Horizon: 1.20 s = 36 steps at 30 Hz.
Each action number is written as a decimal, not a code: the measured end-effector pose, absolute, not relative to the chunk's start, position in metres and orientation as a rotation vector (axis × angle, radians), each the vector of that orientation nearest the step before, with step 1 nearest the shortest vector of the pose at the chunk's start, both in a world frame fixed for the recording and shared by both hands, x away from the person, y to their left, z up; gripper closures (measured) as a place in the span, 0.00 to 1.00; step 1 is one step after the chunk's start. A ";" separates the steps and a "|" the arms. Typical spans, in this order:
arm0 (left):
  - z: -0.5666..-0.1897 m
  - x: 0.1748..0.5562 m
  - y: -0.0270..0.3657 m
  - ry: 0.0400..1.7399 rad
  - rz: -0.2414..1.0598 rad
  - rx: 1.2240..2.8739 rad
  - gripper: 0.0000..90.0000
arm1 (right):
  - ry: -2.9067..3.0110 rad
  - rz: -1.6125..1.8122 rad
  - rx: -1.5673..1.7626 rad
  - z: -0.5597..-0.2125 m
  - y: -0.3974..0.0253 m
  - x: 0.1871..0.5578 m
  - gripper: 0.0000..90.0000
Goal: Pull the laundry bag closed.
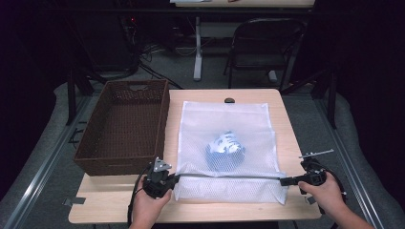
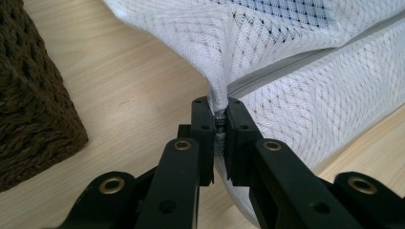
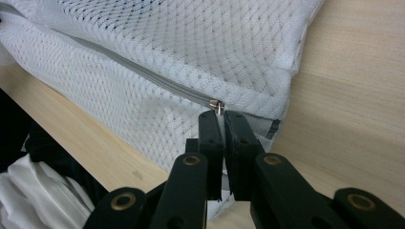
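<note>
The wooden table [image 1: 291, 119] carried no readable writing, and no brand or label could be made out on anything upon it. A brown woven basket [image 1: 125, 125] stood on its left part, with its near corner showing in the left gripper view [image 2: 33, 105]. Just beside the basket, a white mesh laundry bag [image 1: 224, 148] lay flat on the middle of the table, its zipped edge toward the person. Inside the bag sat a bundled blue-and-white cloth [image 1: 224, 149]; the mesh blurred it, so its pattern and kind could not be told.

A grey zipper [image 3: 143, 76] ran along the bag's near edge from corner to corner. The left gripper [image 2: 219, 121], held in the person's left hand [image 1: 149, 207], had its jaws pinched tight on the bag's left corner at the end of the zipper, the mesh bunched and lifted between them. The right gripper [image 3: 218, 117], held in the right hand [image 1: 329, 193], stood at the bag's right corner with its jaws clamped on the small metal zipper pull [image 3: 218, 106], of which only the top poked above the tips.

A small dark object [image 1: 229, 100] sat at the table's far edge, too small to identify. Behind the table stood a dark folding chair [image 1: 262, 45], dim in the gloom. White fabric [image 3: 38, 195] showed below the table edge in the right gripper view, cut off by the frame.
</note>
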<state>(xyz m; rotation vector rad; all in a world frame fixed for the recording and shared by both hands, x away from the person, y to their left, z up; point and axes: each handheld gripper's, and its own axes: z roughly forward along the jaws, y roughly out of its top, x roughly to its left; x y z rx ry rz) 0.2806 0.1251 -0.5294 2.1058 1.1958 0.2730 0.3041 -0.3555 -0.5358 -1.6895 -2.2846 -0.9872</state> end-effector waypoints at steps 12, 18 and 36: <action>-0.532 0.280 0.121 1.191 0.257 2.151 0.93 | -2.291 -0.988 -1.695 -0.529 -0.358 0.303 0.96; -0.537 0.278 0.119 1.192 0.250 2.168 0.92 | -2.300 -0.971 -1.692 -0.528 -0.358 0.301 0.96; -0.557 0.280 0.118 1.235 0.202 2.207 0.89 | -2.307 -0.923 -1.711 -0.546 -0.358 0.302 0.95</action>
